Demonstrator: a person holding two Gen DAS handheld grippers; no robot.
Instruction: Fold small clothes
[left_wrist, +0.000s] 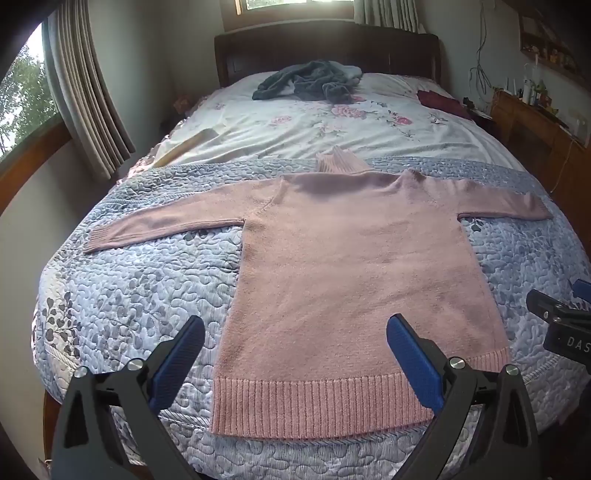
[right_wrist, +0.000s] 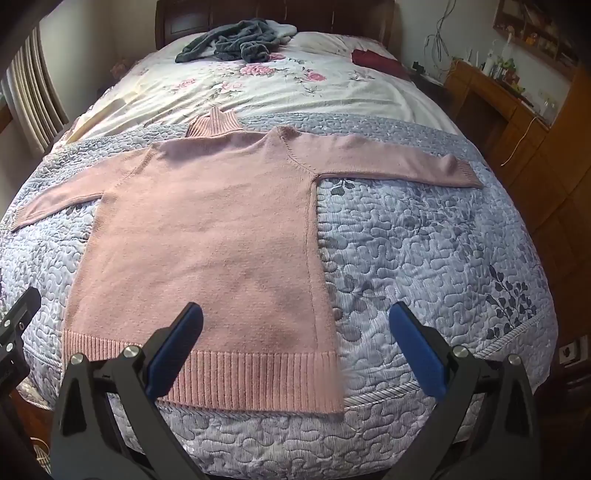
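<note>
One pink sweater (left_wrist: 354, 258) lies spread flat on the blue quilted coverlet (left_wrist: 147, 280) at the foot of the bed, both sleeves stretched straight out to the sides, the ribbed hem (left_wrist: 317, 402) nearest the cameras and the ribbed roll neck (left_wrist: 338, 162) at the far end. No fold looks to have been made yet.

It is a soft knit and will likely be light and limp. It should drape and sag from wherever it is pinched, and the fuzzy surface should grip the quilt rather than slide. The ribbed bands are thicker and firmer, so the cuffs, the hem corners and the shoulder seams seem the best places to take hold. A sensible start would be a cuff, carried across the body, with a pinch through one layer only.

The left claw (left_wrist: 295, 332) hovers above the hem, released, its blue pads spread wide and holding nothing. The right claw (right_wrist: 295, 321) hovers over the hem's right corner (right_wrist: 325, 369), likewise released and empty.

Beyond the coverlet a floral sheet (left_wrist: 295, 125) covers the upper bed. A crumpled grey garment (left_wrist: 306, 83) sits near the dark headboard (left_wrist: 325, 48), well apart from the sweater, with a dark red cloth (left_wrist: 441, 101) to the right. Curtains (left_wrist: 88, 96) hang on the left and wooden furniture (right_wrist: 517, 122) stands on the right.
</note>
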